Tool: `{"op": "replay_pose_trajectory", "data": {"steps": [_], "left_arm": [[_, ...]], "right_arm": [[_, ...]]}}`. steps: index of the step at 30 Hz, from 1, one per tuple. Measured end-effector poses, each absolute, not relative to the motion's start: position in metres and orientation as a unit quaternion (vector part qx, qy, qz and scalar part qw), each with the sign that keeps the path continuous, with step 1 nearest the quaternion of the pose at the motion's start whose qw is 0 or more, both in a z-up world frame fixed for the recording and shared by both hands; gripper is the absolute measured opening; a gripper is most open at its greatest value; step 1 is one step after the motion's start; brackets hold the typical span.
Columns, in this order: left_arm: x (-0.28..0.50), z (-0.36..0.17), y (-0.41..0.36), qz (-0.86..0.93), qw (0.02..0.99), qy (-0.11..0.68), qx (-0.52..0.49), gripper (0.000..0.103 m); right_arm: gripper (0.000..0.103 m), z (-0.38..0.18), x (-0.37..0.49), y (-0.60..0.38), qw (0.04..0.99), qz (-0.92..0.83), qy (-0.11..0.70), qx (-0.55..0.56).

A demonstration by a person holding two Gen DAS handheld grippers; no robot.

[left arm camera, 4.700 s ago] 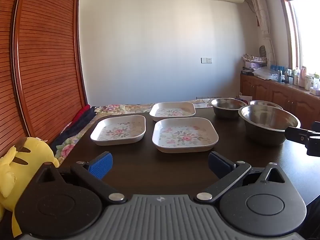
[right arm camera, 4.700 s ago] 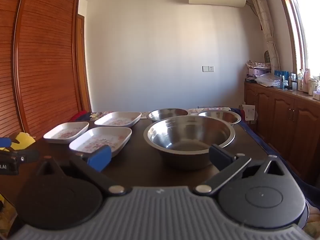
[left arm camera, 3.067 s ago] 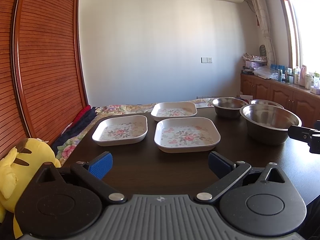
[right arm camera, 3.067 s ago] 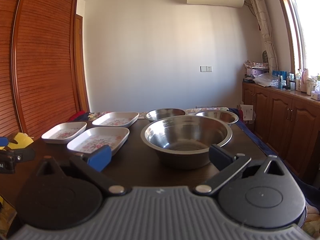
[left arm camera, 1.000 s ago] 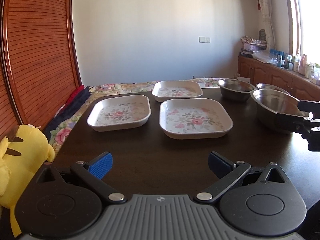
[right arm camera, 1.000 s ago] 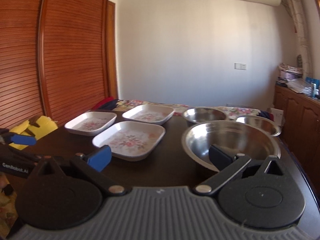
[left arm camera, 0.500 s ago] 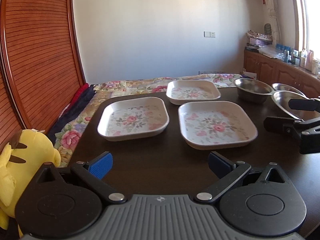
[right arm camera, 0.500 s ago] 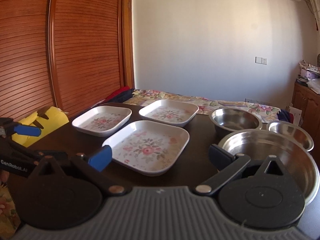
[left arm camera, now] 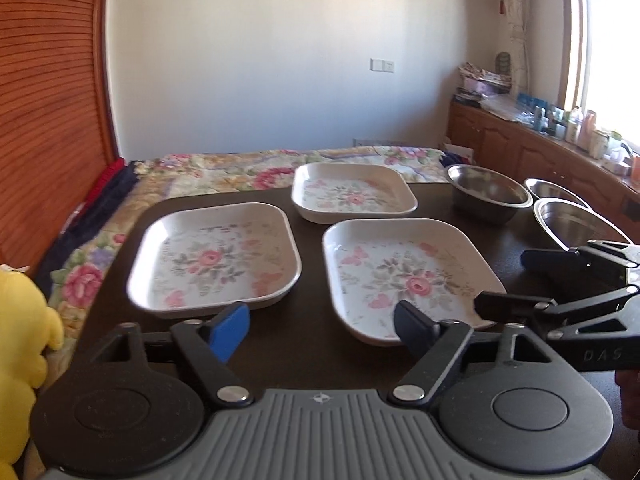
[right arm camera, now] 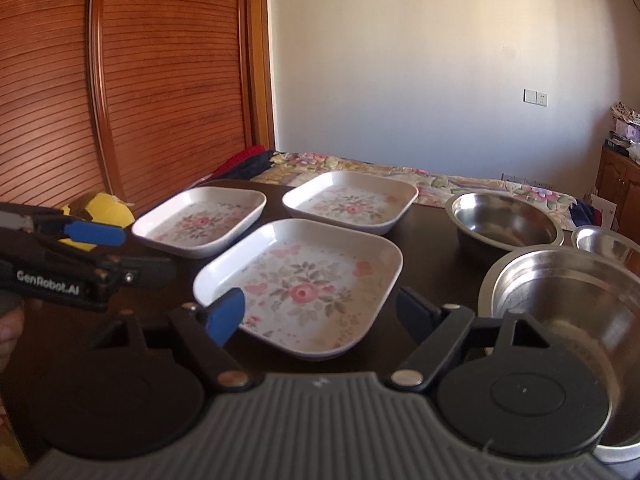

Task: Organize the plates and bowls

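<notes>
Three white square floral plates lie on the dark table (left arm camera: 304, 352): a near-left plate (left arm camera: 216, 258), a near-right plate (left arm camera: 404, 276) and a far plate (left arm camera: 352, 192). Three steel bowls stand at the right: a far bowl (right arm camera: 504, 220), a small bowl (right arm camera: 608, 244) and a large near bowl (right arm camera: 560, 300). My left gripper (left arm camera: 320, 324) is open and empty, just short of the two near plates. My right gripper (right arm camera: 320, 312) is open and empty, its jaws spanning the near edge of the near-right plate (right arm camera: 304, 284) without touching it.
A yellow plush toy (left arm camera: 20, 344) sits off the table's left edge. A floral bedspread (left arm camera: 248, 168) lies beyond the far edge. A wooden slatted wardrobe (right arm camera: 160, 72) stands at the left. A cluttered wooden counter (left arm camera: 560, 140) runs along the right wall.
Both grippers have moved forward and dipped toward the plates. The right gripper has swung left from the large steel bowl to face the near-right plate. Both stay open.
</notes>
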State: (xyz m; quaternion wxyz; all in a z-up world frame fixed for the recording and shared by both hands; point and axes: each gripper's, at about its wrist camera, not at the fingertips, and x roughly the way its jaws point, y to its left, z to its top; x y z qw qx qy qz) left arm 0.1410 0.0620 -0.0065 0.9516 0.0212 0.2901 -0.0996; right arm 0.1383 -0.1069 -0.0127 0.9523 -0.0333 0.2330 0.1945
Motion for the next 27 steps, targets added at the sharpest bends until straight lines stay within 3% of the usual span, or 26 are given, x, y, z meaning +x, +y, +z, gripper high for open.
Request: {"op": "replay_pose_trajectory", "data": {"steps": [4,13,19,27], "left_arm": [[0.153,-0.010,0.055,-0.108,0.948,0.297,0.027,0.065],[0.173,-0.017,0.049,-0.109,0.942,0.316,0.037,0.055],[0.177,-0.021,0.047,-0.115,0.939,0.321,0.039,0.045],[0.181,-0.028,0.044,-0.115,0.936,0.331,0.044,0.041]], "right_arm": [[0.072,-0.017,0.142,-0.104,0.949,0.195,0.244,-0.035],[0.060,-0.023,0.151,-0.099,0.949,0.176,0.257,-0.048],[0.059,-0.026,0.153,-0.101,0.950,0.158,0.268,-0.039],[0.059,-0.029,0.154,-0.100,0.948,0.151,0.278,-0.030]]}}
